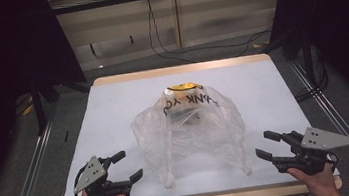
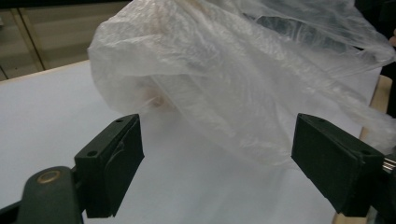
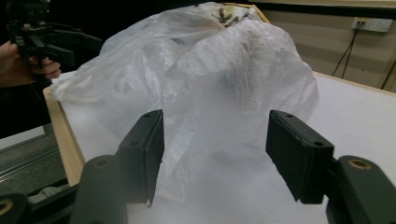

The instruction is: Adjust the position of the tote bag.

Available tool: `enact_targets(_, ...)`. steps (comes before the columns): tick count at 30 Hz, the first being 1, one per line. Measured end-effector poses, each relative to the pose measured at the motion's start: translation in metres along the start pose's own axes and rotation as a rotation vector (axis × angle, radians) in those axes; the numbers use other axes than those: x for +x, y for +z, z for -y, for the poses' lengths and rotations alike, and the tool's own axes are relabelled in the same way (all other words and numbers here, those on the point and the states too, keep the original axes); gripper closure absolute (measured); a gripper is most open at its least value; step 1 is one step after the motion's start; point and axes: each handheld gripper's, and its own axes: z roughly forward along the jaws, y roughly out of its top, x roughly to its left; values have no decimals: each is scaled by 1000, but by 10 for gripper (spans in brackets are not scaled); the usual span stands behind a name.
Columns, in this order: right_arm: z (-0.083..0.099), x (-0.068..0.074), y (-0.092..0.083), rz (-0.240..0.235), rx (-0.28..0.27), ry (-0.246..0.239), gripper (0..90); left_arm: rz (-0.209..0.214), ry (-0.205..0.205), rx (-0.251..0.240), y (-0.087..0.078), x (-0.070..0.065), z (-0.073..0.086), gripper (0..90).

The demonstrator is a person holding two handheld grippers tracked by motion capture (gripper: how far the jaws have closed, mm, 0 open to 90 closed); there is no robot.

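Note:
A crumpled translucent plastic bag [image 1: 188,126] with black lettering and a yellow face print lies in the middle of the white table top [image 1: 113,105]. Something dark sits inside it, too blurred to name. Two handle strips of the bag trail toward the front edge. My left gripper [image 1: 129,165] hovers at the front left, open, a short way from the bag's left side [image 2: 224,84]. At the front right, my right gripper [image 1: 263,143] is open too, and points at the bag [image 3: 233,79] with nothing pressed between its pads. The left gripper [image 3: 77,46] also appears in the right gripper view, beyond the bag.
The table has a wooden rim [image 1: 179,69]. Metal rails [image 1: 30,171] run along the floor on both sides. Cables [image 1: 192,50] lie on the floor behind the table, and dark stands flank it.

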Motion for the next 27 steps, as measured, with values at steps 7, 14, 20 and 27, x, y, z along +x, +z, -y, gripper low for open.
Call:
enact_targets(7,-4,13,1,-51,0,-21,438,62,13,11,3,-18,-6,225)
enact_targets(14,-6,26,7,-108,26,-57,468,109,37,1,5,-29,-9,281)
enact_targets(20,-1,30,16,-123,78,-63,436,132,54,11,11,-37,-10,315)
enact_targets(27,6,29,24,-126,143,-63,382,184,85,30,17,-46,-10,331)
